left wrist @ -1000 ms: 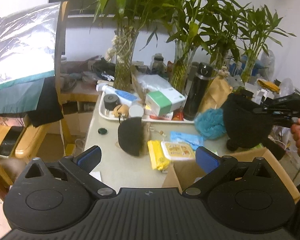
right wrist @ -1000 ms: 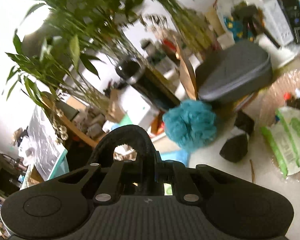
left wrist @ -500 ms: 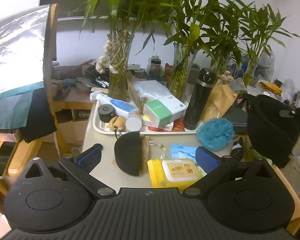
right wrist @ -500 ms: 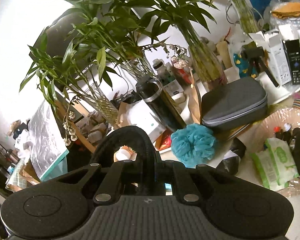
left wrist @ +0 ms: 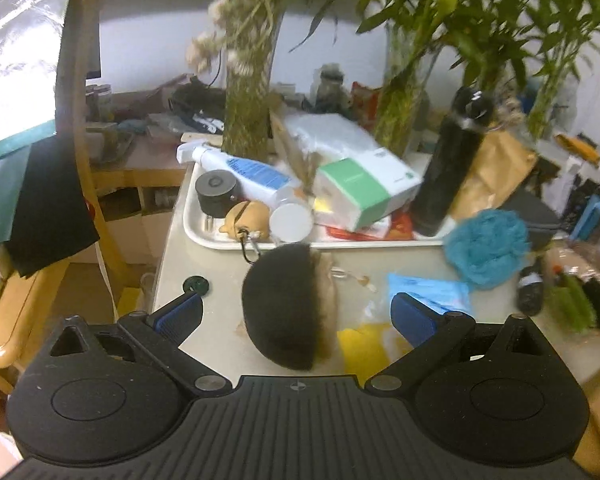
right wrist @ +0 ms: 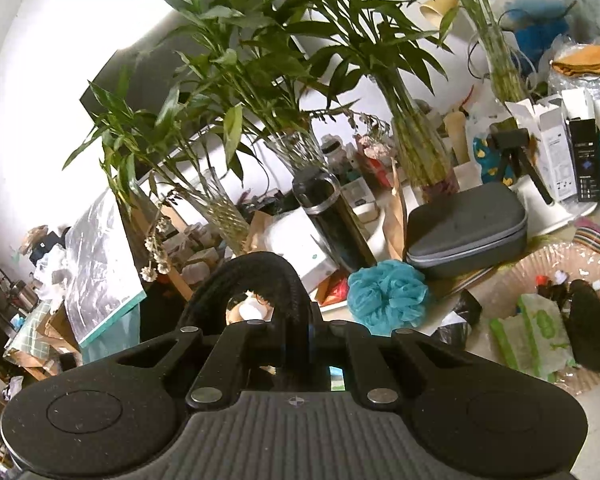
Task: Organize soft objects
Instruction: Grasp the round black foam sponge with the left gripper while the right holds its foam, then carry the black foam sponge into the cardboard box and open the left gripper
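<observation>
While right fingers (right wrist: 296, 344) pinch black cloth (right wrist: 260, 276), left fingers (left wrist: 188, 312) gape around black pad (left wrist: 284, 304).

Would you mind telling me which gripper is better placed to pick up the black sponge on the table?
Left. The left gripper is open with the black sponge between its fingers, while the right gripper is shut on a black fabric item.

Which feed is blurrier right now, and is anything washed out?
Left wrist view: motion blur smears the plants and tray clutter. Right wrist view: sharper, but the upper-left wall is blown out white; fisheye bends both.
</observation>
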Available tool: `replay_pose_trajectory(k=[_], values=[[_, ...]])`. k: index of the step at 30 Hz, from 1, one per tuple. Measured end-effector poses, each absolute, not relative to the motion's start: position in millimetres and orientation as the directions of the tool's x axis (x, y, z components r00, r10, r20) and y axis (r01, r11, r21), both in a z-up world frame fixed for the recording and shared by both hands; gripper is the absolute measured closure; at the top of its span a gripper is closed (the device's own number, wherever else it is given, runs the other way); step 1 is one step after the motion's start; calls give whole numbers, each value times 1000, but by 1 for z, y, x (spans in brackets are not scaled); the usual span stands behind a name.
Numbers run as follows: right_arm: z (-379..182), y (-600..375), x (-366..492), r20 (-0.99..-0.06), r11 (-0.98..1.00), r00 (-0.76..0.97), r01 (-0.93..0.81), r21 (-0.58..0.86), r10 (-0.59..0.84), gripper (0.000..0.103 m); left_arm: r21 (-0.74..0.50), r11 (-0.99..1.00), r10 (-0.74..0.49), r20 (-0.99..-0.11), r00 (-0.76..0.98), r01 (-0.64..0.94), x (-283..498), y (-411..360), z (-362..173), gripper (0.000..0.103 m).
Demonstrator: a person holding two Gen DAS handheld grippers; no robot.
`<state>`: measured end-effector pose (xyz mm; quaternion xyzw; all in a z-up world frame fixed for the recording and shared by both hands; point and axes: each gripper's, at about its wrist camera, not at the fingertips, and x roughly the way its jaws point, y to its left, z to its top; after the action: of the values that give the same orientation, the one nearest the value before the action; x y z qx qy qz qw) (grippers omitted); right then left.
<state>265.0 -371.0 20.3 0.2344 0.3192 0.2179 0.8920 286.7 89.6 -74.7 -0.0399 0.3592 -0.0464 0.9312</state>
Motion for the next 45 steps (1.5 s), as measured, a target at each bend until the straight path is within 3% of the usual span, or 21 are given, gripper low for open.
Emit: replay_pose_trajectory(k=[12, 13, 17, 23, 31, 45], values=[[8, -381, 258, -468, 776, 687, -229, 588, 556, 91, -149, 989, -123, -735, 667, 19, 346, 94, -135, 2], [7, -382, 258, -468, 774, 685, -226, 591, 558, 91, -157, 987, -132, -738, 662, 22, 348, 94, -138, 14], [5, -383, 256, -472, 772, 683, -218, 596, 557, 91, -163, 987, -136, -778, 613, 12, 362, 95, -153, 39], [2, -387, 251, -477, 771, 682, -206, 602, 555, 91, -152, 988, -124, -773, 622, 7, 359, 97, -146, 42], [2, -384, 246, -479, 764, 680, -188, 618, 555, 91, -134, 991, -120, -732, 670, 30, 332, 92, -97, 42], [6, -368, 221, -470, 725, 644, -197, 660, 603, 91, -189, 971, -235, -631, 740, 148, 249, 67, -3, 42]])
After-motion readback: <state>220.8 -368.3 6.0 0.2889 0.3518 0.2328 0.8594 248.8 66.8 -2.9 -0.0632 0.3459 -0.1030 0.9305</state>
